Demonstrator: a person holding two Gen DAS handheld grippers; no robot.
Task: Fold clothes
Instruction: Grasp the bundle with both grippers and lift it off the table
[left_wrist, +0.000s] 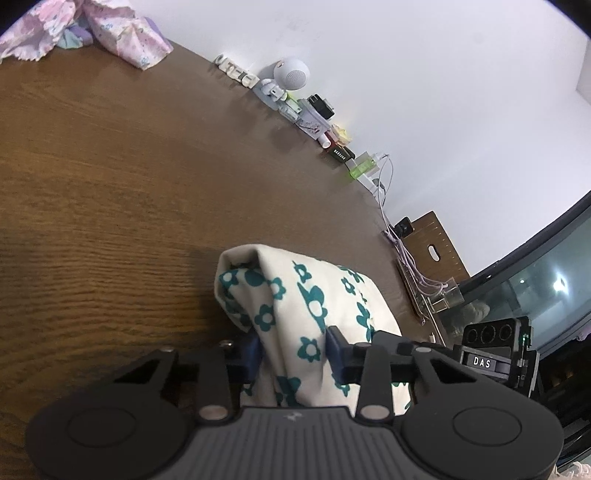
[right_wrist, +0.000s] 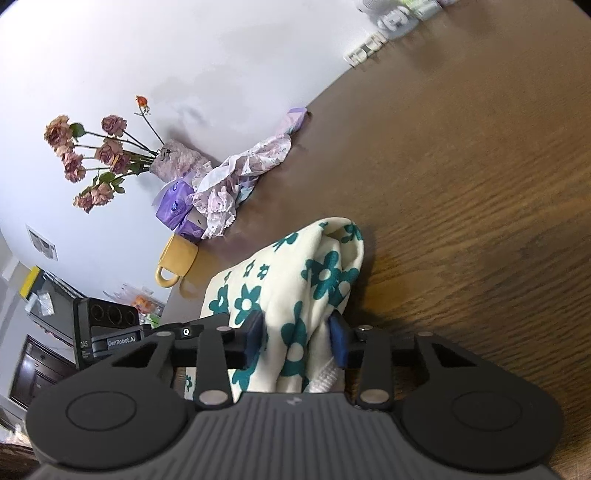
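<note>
Closest to the lens in the left wrist view, the left tongs (left_wrist: 295, 350) are clamped on a cream cloth with teal flowers (left_wrist: 295, 295), its bunched fabric pinched between the two blue pads (left_wrist: 334, 349). Beyond the tips the cloth rises in a folded hump and drapes down onto the brown wooden surface (left_wrist: 110, 184). Far ahead and to the left of the tongs lies a crumpled pink and lilac garment (left_wrist: 122, 33) at the back edge. Ahead and slightly right, along the white wall, stand a small white round-headed figure (left_wrist: 286, 75), a row of small boxes and bottles (left_wrist: 325, 122) and a bundle of pale cables (left_wrist: 402, 254). Just to the right of the tongs shows the body of the other gripper, marked DAS (left_wrist: 495, 354).

In the right wrist view, the right tongs (right_wrist: 297, 338) are likewise clamped on the same flowered cloth (right_wrist: 295, 273), which fills the gap between the blue pads (right_wrist: 338, 341) and stands up in a hump just ahead of the tips, resting on the wooden surface (right_wrist: 480, 184). Ahead and to the left sits a yellow mug (right_wrist: 177, 262) lying on its side as the view shows it, and beyond it purple tissue packs (right_wrist: 177, 206) under a crumpled lilac garment (right_wrist: 240, 177). Further left a bunch of faded pink roses (right_wrist: 96, 158) leans against the white wall. Just left of the tongs is the black body of the other gripper (right_wrist: 107, 332).
</note>
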